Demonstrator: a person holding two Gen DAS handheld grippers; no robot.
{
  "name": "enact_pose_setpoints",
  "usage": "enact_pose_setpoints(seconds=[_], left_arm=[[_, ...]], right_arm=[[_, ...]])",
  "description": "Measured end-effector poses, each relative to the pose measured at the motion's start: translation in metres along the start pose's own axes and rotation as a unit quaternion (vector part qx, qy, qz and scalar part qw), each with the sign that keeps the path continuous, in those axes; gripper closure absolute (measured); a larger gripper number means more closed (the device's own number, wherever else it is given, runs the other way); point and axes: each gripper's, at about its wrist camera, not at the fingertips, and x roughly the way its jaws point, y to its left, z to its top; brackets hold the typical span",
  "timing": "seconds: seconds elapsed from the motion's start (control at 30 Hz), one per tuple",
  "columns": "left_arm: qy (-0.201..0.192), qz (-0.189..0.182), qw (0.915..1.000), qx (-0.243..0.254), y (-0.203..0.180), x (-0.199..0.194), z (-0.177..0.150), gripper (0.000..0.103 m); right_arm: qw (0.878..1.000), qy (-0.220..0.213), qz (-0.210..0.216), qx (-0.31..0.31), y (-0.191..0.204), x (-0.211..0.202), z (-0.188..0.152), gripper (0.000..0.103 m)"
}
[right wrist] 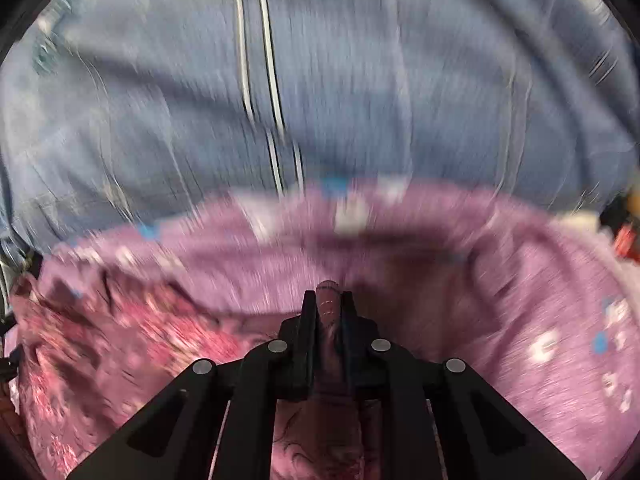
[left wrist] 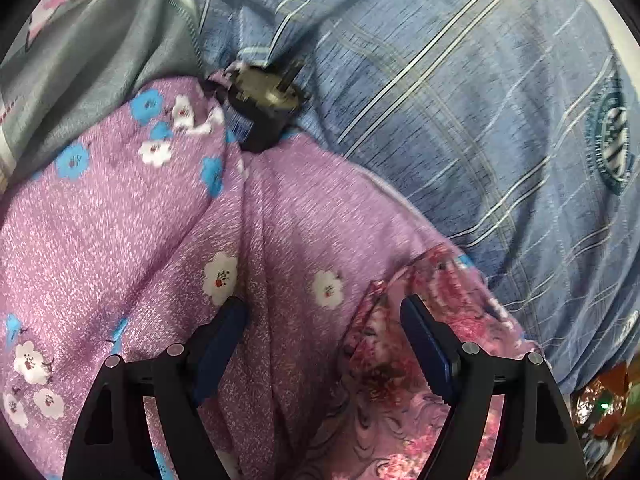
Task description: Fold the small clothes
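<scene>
Right hand-held gripper [right wrist: 329, 300]: jaws clamped on a pinched fold of the purple flowered garment [left wrist: 132, 216]. Left hand-held gripper [left wrist: 324, 320]: jaws wide apart over the same cloth, nothing between the pads. Garment lies bunched on the blue striped sheet [left wrist: 480, 92], its pink patterned part [left wrist: 404, 364] by the left fingers. Likely step: taking a second hold. Best to catch the hem cleanly, then draw both holds apart and level. Count: two hand-held grippers, one purple garment, one grey cloth [left wrist: 100, 60], one sheet.
</scene>
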Motion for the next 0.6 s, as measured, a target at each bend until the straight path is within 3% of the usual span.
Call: enact_pose_setpoints(seconds=[0.07, 0.13, 0.2, 0.27, 0.33, 0.4, 0.5, 0.6], left_arm=[[-0.014, -0.007, 0.9998, 0.013, -0.005, -0.008, -0.003, 0.024], [-0.010, -0.004, 0.9995, 0.030, -0.012, -0.006, -0.007, 0.024], [0.005, 0.004, 0.9992, 0.038, -0.015, 0.001, -0.012, 0.024], [0.020, 0.022, 0.9984, 0.049, -0.014, 0.011, -0.015, 0.024], [0.021, 0.044, 0.9955, 0.081, -0.021, 0.019, -0.018, 0.024], [0.018, 0.066, 0.9912, 0.113, -0.029, 0.022, -0.022, 0.024], [0.006, 0.085, 0.9885, 0.125, -0.036, 0.019, -0.026, 0.025], [-0.020, 0.102, 0.9860, 0.130, -0.041, 0.003, -0.032, 0.027]], right_arm=[[0.998, -0.023, -0.003, 0.054, -0.020, -0.011, 0.005, 0.093], [0.997, 0.020, -0.015, 0.068, -0.032, 0.010, 0.005, 0.092], [0.994, 0.070, -0.047, 0.072, -0.039, 0.035, -0.005, 0.081], [0.991, 0.085, -0.036, 0.098, -0.046, 0.036, -0.013, 0.078], [0.990, 0.047, -0.009, 0.131, -0.053, 0.010, -0.018, 0.069], [0.990, -0.004, -0.001, 0.143, -0.053, -0.028, -0.026, 0.049], [0.992, -0.029, 0.040, 0.115, -0.041, -0.075, -0.044, 0.049], [0.995, -0.005, 0.081, 0.062, -0.016, -0.112, -0.073, 0.055]])
